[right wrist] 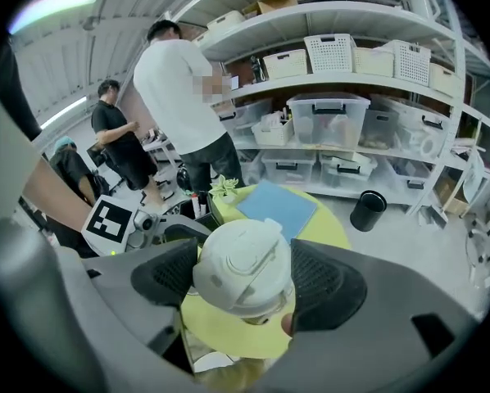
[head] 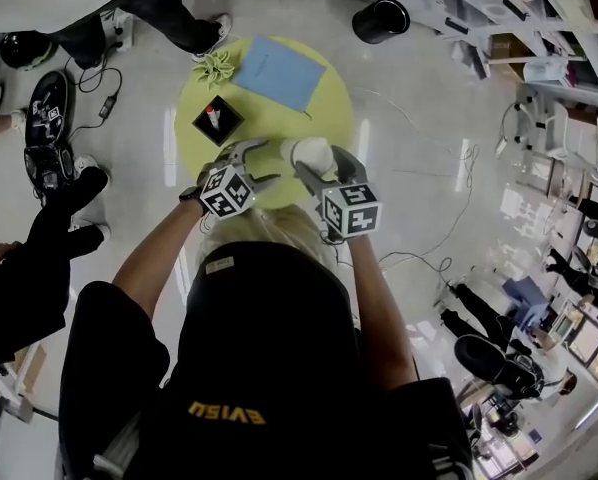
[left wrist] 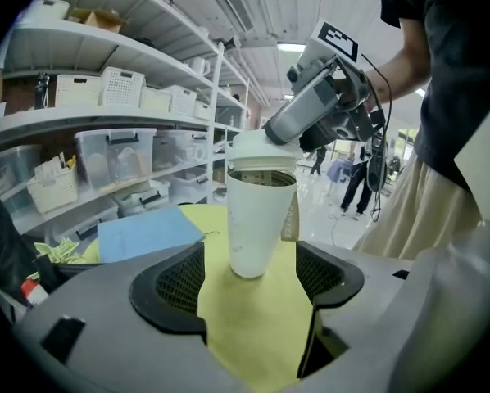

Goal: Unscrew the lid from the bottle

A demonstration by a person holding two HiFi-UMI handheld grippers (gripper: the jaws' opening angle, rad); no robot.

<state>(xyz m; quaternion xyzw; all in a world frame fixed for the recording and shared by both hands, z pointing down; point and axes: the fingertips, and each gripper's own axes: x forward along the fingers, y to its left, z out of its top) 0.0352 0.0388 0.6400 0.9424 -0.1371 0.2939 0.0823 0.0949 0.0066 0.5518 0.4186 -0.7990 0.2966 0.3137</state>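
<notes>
Seen from above, the person's dark cap and shoulders fill the lower half of the head view. The white bottle is almost wholly hidden there, with only a white top showing between the two tools. It stands on a round yellow table, near the rim at 5 o'clock, the side closest to the person.

The right gripper pinches the white lid, one pad pressed on each side. In its own view the lid covers the bottle body completely.

The left gripper view shows the most. The bottle is upright, and the lid is held just over its mouth with a dark gap of open rim beneath. The left gripper is spread wide, with the bottle's foot between its tips and neither pad touching. This tool's own grey body cuts off the near table edge.

On the table, a blue sheet lies at 12 o'clock. A black box with a marker in it sits at 9, and a green crinkled object – too small to identify – at 11. Bare yellow surface lies between bottle and sheet.

Only the right gripper view shows two standing people beyond the table. A black bin stands on the floor at 1 o'clock, and shelves of crates line the wall behind – open floor lies to the right
</notes>
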